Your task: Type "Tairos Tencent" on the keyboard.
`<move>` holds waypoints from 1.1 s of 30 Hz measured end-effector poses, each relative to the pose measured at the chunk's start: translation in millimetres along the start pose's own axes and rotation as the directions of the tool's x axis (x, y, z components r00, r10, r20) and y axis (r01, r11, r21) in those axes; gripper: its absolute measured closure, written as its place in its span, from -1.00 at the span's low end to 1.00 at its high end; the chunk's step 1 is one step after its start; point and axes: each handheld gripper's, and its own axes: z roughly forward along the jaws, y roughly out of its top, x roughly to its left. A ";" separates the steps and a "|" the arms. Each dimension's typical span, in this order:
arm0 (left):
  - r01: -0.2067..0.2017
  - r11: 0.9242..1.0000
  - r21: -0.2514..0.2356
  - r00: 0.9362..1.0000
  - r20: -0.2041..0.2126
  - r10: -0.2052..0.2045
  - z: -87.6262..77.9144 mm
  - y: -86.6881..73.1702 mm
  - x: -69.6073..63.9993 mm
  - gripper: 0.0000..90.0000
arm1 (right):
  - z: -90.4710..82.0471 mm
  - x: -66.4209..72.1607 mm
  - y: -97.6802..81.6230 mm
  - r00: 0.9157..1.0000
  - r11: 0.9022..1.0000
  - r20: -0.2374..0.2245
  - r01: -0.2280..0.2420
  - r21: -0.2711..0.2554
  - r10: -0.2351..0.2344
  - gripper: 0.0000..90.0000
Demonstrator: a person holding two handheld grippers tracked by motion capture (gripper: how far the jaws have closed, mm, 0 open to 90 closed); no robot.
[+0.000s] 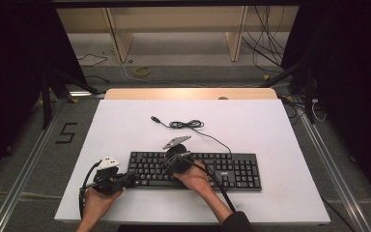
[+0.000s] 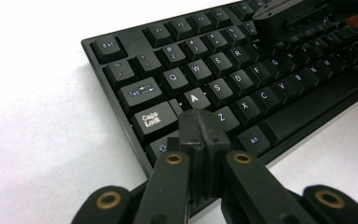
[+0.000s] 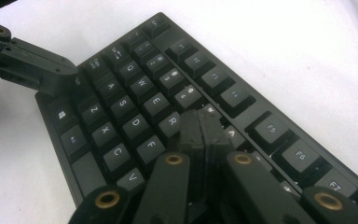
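By left gripper (image 2: 200,122) — Caps Lock key (image 2: 152,120).
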 end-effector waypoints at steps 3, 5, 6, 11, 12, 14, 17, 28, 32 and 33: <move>0.002 1.000 0.006 1.000 -0.003 -0.002 1.7 0.0 0.3 0.98 | 0.7 -0.1 0.4 1.000 1.000 0.001 0.004 0.005 -0.004 1.00; 0.001 1.000 0.008 1.000 -0.005 -0.001 1.5 0.4 0.6 0.98 | 1.4 -0.7 0.7 1.000 1.000 0.002 0.001 0.003 -0.001 1.00; 0.007 1.000 0.005 1.000 -0.004 -0.007 1.6 0.2 0.5 0.98 | 1.4 -1.1 0.6 1.000 1.000 0.002 0.003 0.004 -0.003 1.00; 0.007 1.000 0.009 1.000 -0.001 -0.007 1.7 0.1 1.0 0.98 | 2.4 -0.9 0.3 1.000 1.000 -0.001 -0.001 0.006 0.001 1.00; 0.006 1.000 0.009 1.000 -0.002 -0.006 1.7 0.1 1.1 0.98 | 2.4 -0.9 0.3 1.000 1.000 -0.001 -0.001 0.006 0.001 1.00; 0.011 1.000 0.011 1.000 0.000 -0.011 2.0 -0.1 1.3 0.98 | 3.3 -1.1 0.1 1.000 1.000 0.000 -0.001 0.009 0.001 1.00; 0.012 1.000 0.014 1.000 0.001 -0.012 2.3 -0.2 1.4 0.98 | 3.7 -1.4 -0.1 1.000 1.000 0.000 -0.003 0.008 0.003 1.00; 0.016 1.000 0.026 1.000 0.011 -0.017 4.0 -1.2 2.8 0.99 | 6.5 0.1 -1.7 1.000 1.000 0.010 0.013 0.020 -0.013 1.00; 0.015 1.000 0.025 1.000 0.010 -0.015 4.0 -1.2 2.9 0.98 | 6.4 -0.6 -1.8 1.000 1.000 0.007 0.008 0.018 -0.008 1.00; 0.016 1.000 0.024 1.000 0.011 -0.016 4.0 -1.2 2.8 0.98 | 6.4 -1.0 -1.8 1.000 1.000 0.006 0.011 0.017 -0.011 1.00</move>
